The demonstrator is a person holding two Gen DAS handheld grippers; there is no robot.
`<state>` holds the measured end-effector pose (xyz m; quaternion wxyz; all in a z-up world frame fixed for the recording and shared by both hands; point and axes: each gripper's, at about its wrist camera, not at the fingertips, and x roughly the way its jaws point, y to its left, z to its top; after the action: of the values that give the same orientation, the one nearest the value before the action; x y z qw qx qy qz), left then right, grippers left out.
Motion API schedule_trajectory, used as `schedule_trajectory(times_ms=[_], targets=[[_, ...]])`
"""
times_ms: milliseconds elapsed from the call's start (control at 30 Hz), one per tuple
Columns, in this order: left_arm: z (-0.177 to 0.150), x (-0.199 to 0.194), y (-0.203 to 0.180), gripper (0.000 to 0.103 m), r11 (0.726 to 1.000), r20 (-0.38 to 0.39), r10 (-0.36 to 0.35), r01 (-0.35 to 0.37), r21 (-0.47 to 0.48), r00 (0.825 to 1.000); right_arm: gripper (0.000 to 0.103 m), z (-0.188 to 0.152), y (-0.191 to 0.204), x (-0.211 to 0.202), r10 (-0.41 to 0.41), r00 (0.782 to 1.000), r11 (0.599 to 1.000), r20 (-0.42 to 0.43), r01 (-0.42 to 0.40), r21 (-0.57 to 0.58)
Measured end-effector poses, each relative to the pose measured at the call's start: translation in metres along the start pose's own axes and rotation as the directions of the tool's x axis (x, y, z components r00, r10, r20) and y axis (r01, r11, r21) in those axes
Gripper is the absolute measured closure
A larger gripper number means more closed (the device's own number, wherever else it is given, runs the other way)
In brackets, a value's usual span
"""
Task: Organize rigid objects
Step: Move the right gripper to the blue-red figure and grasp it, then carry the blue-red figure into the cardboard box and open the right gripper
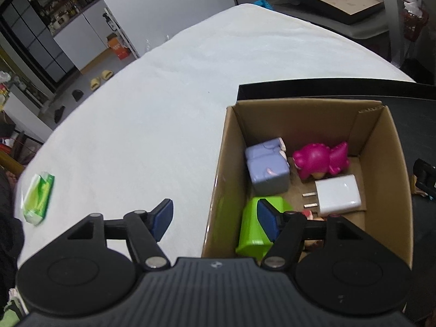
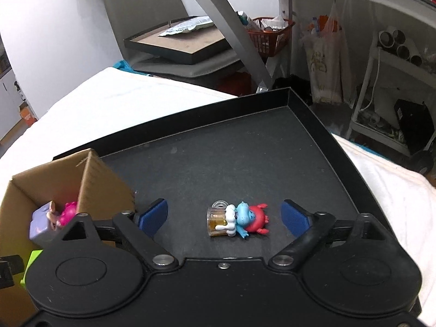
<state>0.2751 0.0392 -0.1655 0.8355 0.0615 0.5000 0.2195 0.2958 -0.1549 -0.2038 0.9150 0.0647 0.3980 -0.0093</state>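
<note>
Right wrist: right claw [image 2: 224, 215] wide open, empty, w/ toy figure [image 2: 237, 219] lying between on black tray [image 2: 313, 141]; left claw [image 1: 215, 215] open, empty, straddling cardboard box [image 1: 218, 179] wall.

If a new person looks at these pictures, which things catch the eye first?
The open cardboard box holds bright toys: a magenta dinosaur figure, a lilac block figure, a white charger plug and a lime-green piece. On the black tray a small blue-and-red figure lies alone.
</note>
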Motion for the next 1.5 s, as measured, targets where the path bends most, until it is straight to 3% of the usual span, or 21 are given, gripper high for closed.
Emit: schedule_trajectory(times_ms=[367, 433, 467, 500, 533, 633, 867, 1167, 1500], targets=[[0.006, 0.013, -0.008, 0.036, 0.999, -0.029, 0.009, -0.008, 0.036, 1.0, 0.014, -0.002, -0.002, 0.038, -0.045, 0.997, 0.999, -0.067, 0.043, -0.022], [0.006, 0.014, -0.006, 0.036, 1.0, -0.036, -0.001, 0.002, 0.028, 0.999, 0.018, -0.005, -0.005, 0.044, -0.056, 0.994, 0.998, -0.099, 0.055, -0.015], [0.004, 0.014, -0.005, 0.036, 1.0, -0.039, -0.004, 0.005, 0.023, 0.999, 0.025, -0.006, -0.005, 0.044, -0.07, 0.993, 0.997, -0.096, 0.069, -0.017], [0.003, 0.013, -0.004, 0.036, 1.0, -0.041, -0.007, 0.008, 0.018, 0.999, 0.04, -0.006, -0.004, 0.043, -0.091, 0.992, 0.995, -0.084, 0.088, -0.035], [0.001, 0.012, -0.003, 0.036, 1.0, -0.04, -0.012, 0.012, 0.014, 0.999, 0.044, -0.006, -0.003, 0.041, -0.095, 0.992, 0.995, -0.08, 0.091, -0.048], [-0.003, 0.008, 0.0, 0.036, 1.0, -0.036, -0.023, 0.024, 0.012, 0.999, 0.044, -0.005, -0.013, 0.036, -0.062, 0.995, 0.998, -0.084, 0.062, -0.001], [-0.013, -0.006, 0.014, 0.036, 0.998, -0.023, -0.06, 0.06, -0.022, 0.998, 0.044, -0.001, -0.019, 0.014, -0.087, 0.996, 0.996, -0.035, 0.087, -0.002], [-0.027, -0.02, 0.032, 0.036, 0.989, -0.012, -0.137, 0.136, -0.057, 0.99, 0.044, 0.003, -0.015, -0.026, -0.074, 0.996, 0.996, 0.044, 0.076, -0.053], [-0.042, -0.029, 0.042, 0.037, 0.968, -0.002, -0.232, 0.231, -0.098, 0.973, 0.044, 0.008, 0.003, -0.068, 0.041, 0.997, 0.989, 0.07, -0.03, -0.144]])
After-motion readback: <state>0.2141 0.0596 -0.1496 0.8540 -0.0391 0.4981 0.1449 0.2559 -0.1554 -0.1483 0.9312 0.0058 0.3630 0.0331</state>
